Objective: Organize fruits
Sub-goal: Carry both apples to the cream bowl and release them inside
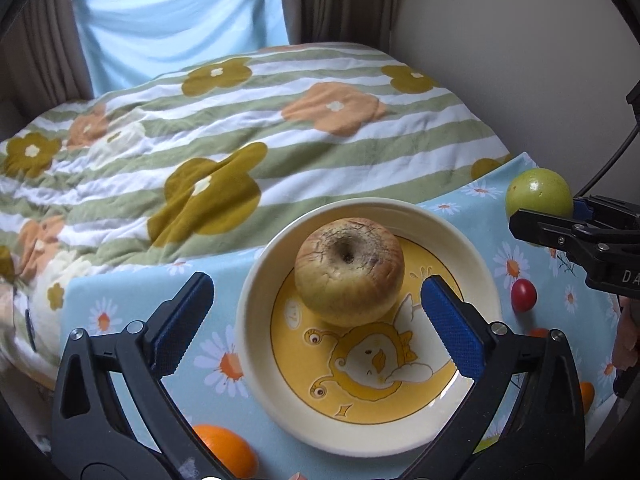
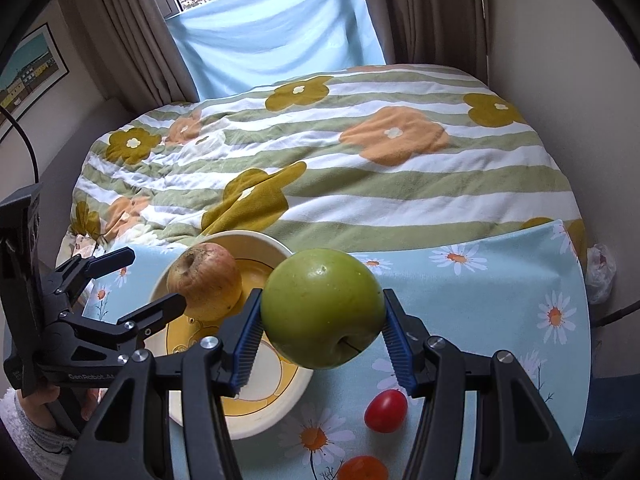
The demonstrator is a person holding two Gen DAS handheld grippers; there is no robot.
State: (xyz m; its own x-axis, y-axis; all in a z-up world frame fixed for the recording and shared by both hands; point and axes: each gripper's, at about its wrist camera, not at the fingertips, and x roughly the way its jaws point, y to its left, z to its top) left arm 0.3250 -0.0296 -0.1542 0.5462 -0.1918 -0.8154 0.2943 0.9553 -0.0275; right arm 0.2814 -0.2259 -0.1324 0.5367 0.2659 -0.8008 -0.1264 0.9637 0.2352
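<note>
A cream plate [image 1: 260, 280] with a yellow cartoon print holds a wrinkled yellow-red apple [image 1: 349, 272]. My left gripper [image 1: 316, 320] is open, its blue pads on either side just in front of the apple, above the plate. My right gripper [image 2: 322, 344] is shut on a green apple [image 2: 322, 312], held in the air to the right of the plate [image 2: 256, 240]; it also shows in the left wrist view [image 1: 538, 190]. The wrinkled apple [image 2: 204, 280] and the open left gripper [image 2: 154, 284] show in the right wrist view.
A small red tomato [image 2: 386, 410] [image 1: 523, 295] lies on the blue daisy cloth [image 2: 480, 300] right of the plate. An orange [image 1: 230, 454] lies front left, another orange fruit [image 2: 362, 468] at the front. A striped flowered blanket [image 1: 240, 120] lies beyond.
</note>
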